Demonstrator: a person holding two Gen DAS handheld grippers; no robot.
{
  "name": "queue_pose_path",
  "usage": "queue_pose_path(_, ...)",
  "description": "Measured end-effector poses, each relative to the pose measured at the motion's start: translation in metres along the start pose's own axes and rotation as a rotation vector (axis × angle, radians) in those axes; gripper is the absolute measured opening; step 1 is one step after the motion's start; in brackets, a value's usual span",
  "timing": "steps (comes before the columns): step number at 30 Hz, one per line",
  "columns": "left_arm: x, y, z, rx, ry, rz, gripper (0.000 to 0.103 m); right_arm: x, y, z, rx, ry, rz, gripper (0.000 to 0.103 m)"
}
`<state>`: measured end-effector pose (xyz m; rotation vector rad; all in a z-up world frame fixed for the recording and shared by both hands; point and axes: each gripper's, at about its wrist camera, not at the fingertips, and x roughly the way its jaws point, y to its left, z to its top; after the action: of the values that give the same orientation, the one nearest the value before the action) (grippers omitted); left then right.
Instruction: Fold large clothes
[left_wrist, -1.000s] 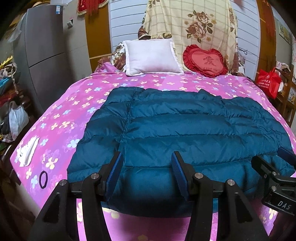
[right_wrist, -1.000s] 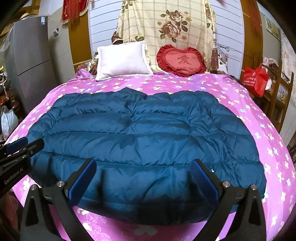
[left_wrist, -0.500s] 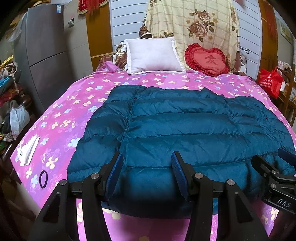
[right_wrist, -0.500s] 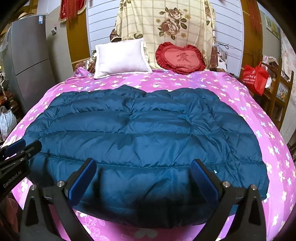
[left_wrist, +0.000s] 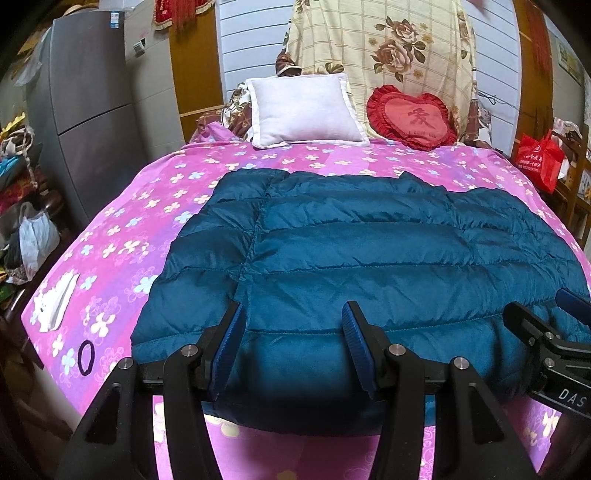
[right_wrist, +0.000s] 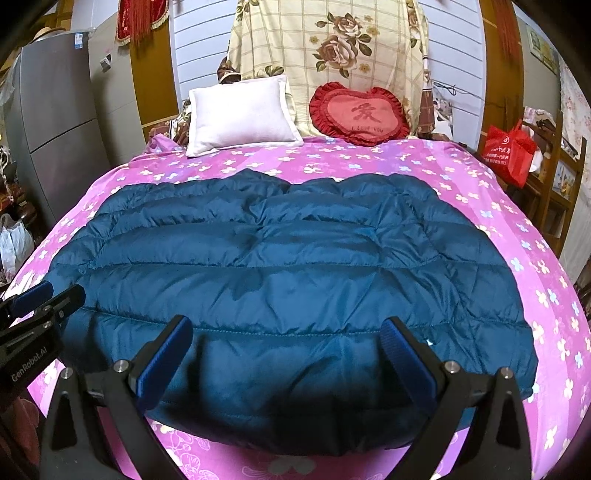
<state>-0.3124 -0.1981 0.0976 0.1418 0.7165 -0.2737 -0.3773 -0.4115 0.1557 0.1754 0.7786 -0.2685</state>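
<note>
A dark teal quilted down jacket (left_wrist: 369, 258) lies spread flat across the pink flowered bed (left_wrist: 147, 206); it also fills the right wrist view (right_wrist: 288, 277). My left gripper (left_wrist: 293, 332) is open and empty, hovering over the jacket's near left hem. My right gripper (right_wrist: 288, 347) is open wide and empty over the near hem further right. Each gripper shows at the edge of the other's view: the right one (left_wrist: 546, 332) and the left one (right_wrist: 40, 306).
A white pillow (left_wrist: 303, 110) and a red heart cushion (left_wrist: 410, 118) lean at the bed's head. A black hair tie (left_wrist: 86, 358) and white tissue (left_wrist: 55, 299) lie on the bed's left. A grey fridge (left_wrist: 85, 110) stands left; a red bag (left_wrist: 539, 158) right.
Both grippers have drawn back and risen slightly, so the jacket sits a little lower and farther in both views. Jaws stay open; the jacket has not moved.
</note>
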Motion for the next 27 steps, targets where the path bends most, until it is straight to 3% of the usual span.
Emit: queue_pose_path(27,0.0003,-0.0035,0.0007,0.014,0.001,0.003,0.032,0.0026,0.003,0.001,0.007,0.011,-0.001,0.103)
